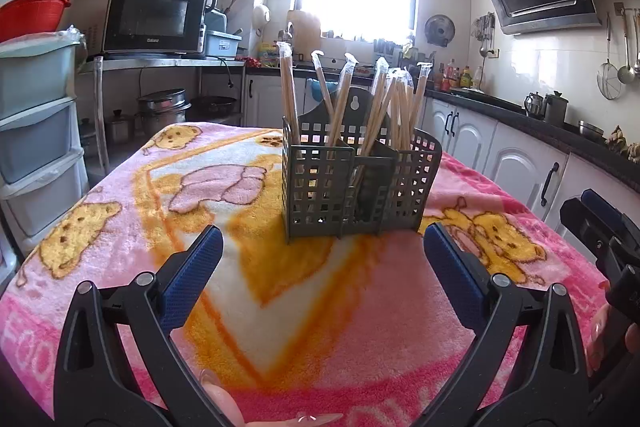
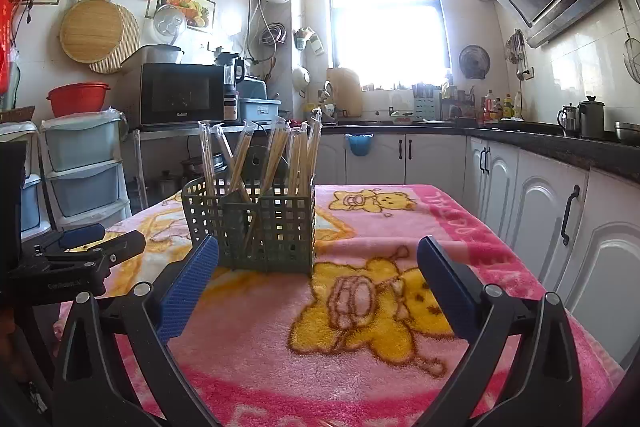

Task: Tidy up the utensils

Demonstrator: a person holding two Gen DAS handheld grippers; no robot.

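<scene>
Utensil caddy (image 1: 352, 183) — grey matt plastic, gridded with square holes. Chopsticks (image 1: 400, 111) pale wood, each pair in a clear glossy plastic sleeve. Blanket (image 1: 304, 307) fluffy pink fleece, napped, printed bears. Left gripper (image 1: 322, 259) and right gripper (image 2: 318, 263) — black smooth plastic arms, blue dimpled rubbery pads (image 1: 192, 275), metal rivets.

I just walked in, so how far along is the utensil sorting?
Looks done: wrapped chopsticks stand in the caddy. In hand: nothing; left tool and right tool are open and empty. Left: no loose utensils visible on the blanket.
</scene>
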